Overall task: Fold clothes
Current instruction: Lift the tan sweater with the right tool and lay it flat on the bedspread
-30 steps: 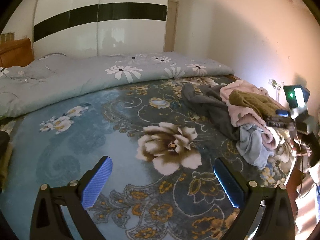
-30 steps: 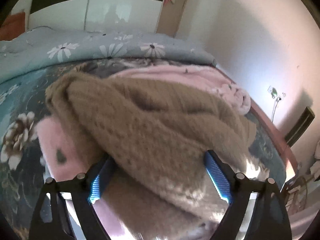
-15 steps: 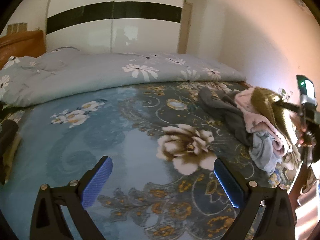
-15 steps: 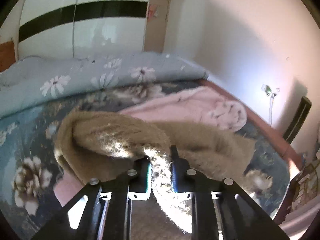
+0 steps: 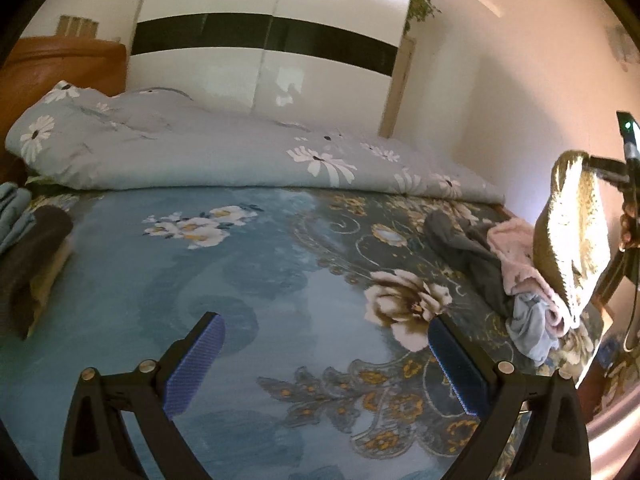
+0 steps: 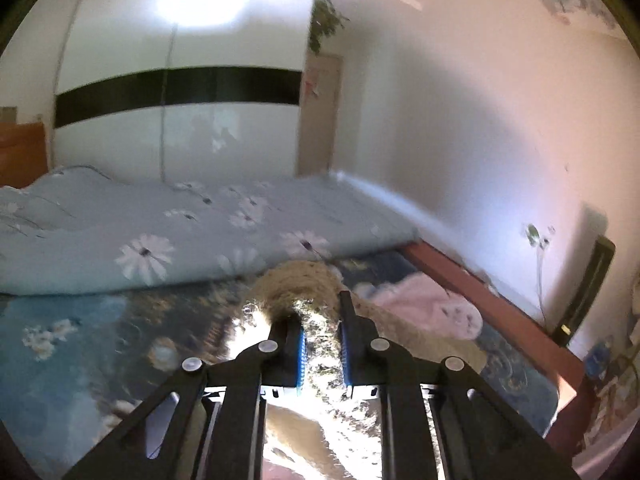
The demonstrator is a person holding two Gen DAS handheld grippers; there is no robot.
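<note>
My right gripper [image 6: 322, 344] is shut on a tan knitted sweater [image 6: 304, 284] and holds it up above the bed. In the left wrist view the sweater [image 5: 572, 236] hangs at the far right over a pile of clothes: a pink garment [image 5: 516, 256], a dark grey garment [image 5: 468, 248] and a light blue garment [image 5: 528, 332]. The pink garment also shows in the right wrist view [image 6: 432, 304]. My left gripper [image 5: 324, 364] is open and empty, low over the blue floral bedsheet [image 5: 200, 288].
A grey daisy-print duvet [image 5: 200, 152] lies bunched across the far side of the bed. Folded dark and blue clothes [image 5: 28, 256] are stacked at the left edge. A white wardrobe [image 5: 272, 48], a door and a wall stand behind. The wooden bed frame [image 6: 480, 284] runs along the right.
My right gripper closed on the tan sweater and lifted it off the pile. My left gripper stayed open, its view tilting upward.
</note>
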